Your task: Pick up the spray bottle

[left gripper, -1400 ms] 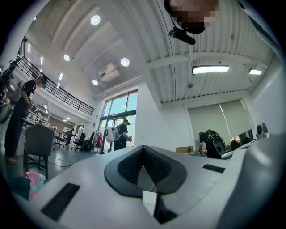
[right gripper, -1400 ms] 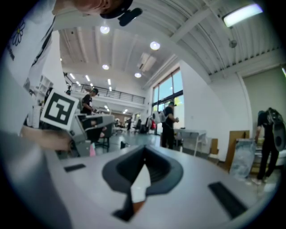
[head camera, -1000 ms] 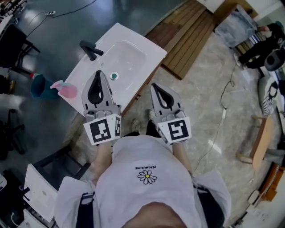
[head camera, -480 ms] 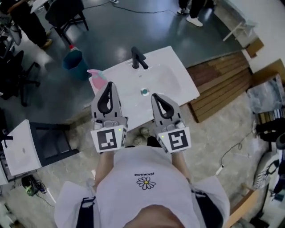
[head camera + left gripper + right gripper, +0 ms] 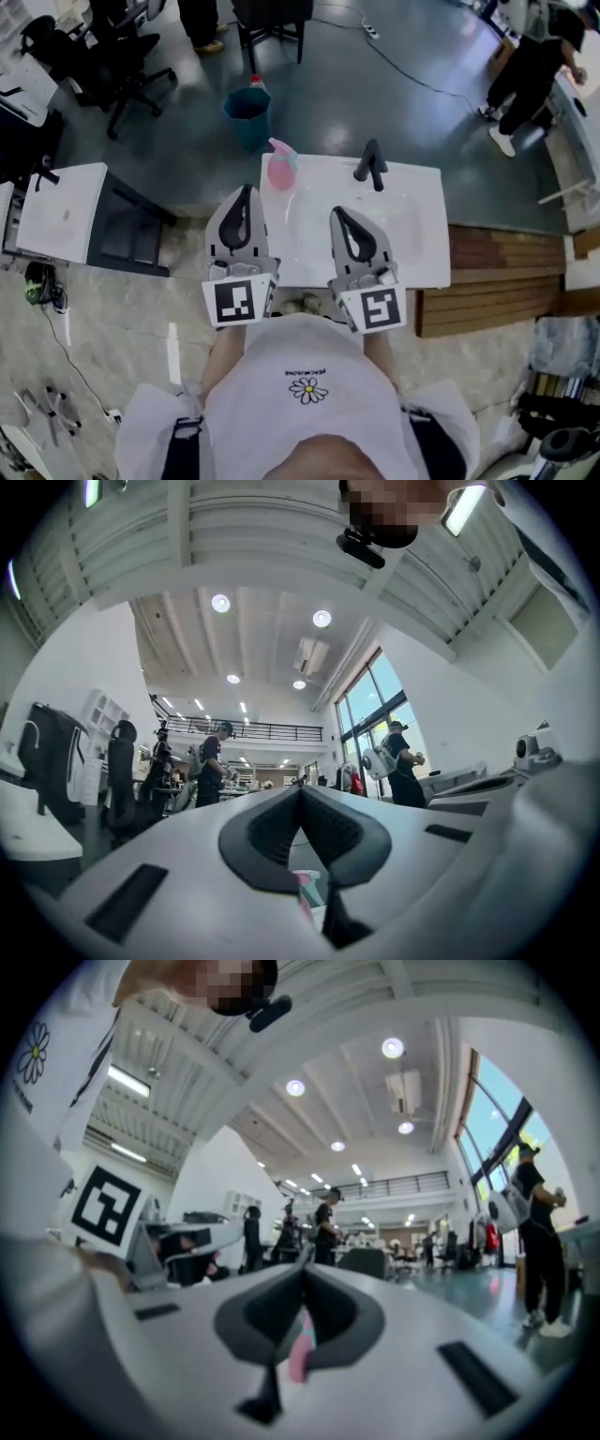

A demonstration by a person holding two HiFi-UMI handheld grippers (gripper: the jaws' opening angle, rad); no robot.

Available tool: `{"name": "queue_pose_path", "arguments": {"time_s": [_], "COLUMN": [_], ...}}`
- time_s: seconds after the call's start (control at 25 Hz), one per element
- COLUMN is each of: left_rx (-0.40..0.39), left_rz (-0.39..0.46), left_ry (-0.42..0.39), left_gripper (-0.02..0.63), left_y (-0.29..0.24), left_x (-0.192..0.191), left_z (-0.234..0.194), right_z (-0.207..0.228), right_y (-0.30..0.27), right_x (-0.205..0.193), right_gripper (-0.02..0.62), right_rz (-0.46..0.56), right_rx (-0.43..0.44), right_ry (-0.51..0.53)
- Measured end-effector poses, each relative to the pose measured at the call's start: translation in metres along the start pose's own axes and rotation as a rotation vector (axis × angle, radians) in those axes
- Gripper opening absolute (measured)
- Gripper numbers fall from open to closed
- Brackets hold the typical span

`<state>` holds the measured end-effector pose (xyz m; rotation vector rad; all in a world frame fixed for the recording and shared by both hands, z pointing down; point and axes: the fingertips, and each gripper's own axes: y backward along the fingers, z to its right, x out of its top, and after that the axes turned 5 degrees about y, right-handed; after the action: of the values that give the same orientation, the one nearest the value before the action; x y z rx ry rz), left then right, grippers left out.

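Both tools pinched shut, empty: left tool, right tool. Spray bottle sits on sink back-left corner, just ahead of left tool. In both gripper views we only get a pink sliver thru the jaws. Vs 1s ago we've swung round; sink now square-on.

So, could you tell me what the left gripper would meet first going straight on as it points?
Probably the pink spray bottle at the washbasin corner, though the left gripper may pass above it.
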<state>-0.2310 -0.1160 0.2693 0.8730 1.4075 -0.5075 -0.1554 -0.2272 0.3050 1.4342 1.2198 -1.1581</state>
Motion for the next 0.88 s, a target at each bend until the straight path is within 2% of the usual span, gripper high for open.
{"name": "queue_pose_path", "arguments": {"time_s": [0.16,0.28,0.6,0.88], "left_rx": [0.079,0.102,0.102,0.095], "left_rz": [0.001,0.023,0.01,-0.001], "left_ry": [-0.017,-0.034,-0.042,-0.038], "left_gripper": [0.02,0.02,0.02,0.02], "left_y": [0.013,0.014,0.012,0.006], "left_x": [0.008,0.012,0.007,0.003], "left_z": [-0.015,-0.02,-0.018,-0.023], "right_z": [-0.011,-0.011,-0.008,-0.019], "right_y": [-0.008,-0.012,-0.013,-0.024], "right_x": [0.002,0.006,-0.004,-0.015], "right_gripper": [0.029,0.029,0.029,0.031], "right_rz": [-0.008,0.028,0.018,-0.027], "right_rx": [0.061,0.067,0.063,0.115], "right_ry": [0.036,0.01,-0.034,-0.062]}}
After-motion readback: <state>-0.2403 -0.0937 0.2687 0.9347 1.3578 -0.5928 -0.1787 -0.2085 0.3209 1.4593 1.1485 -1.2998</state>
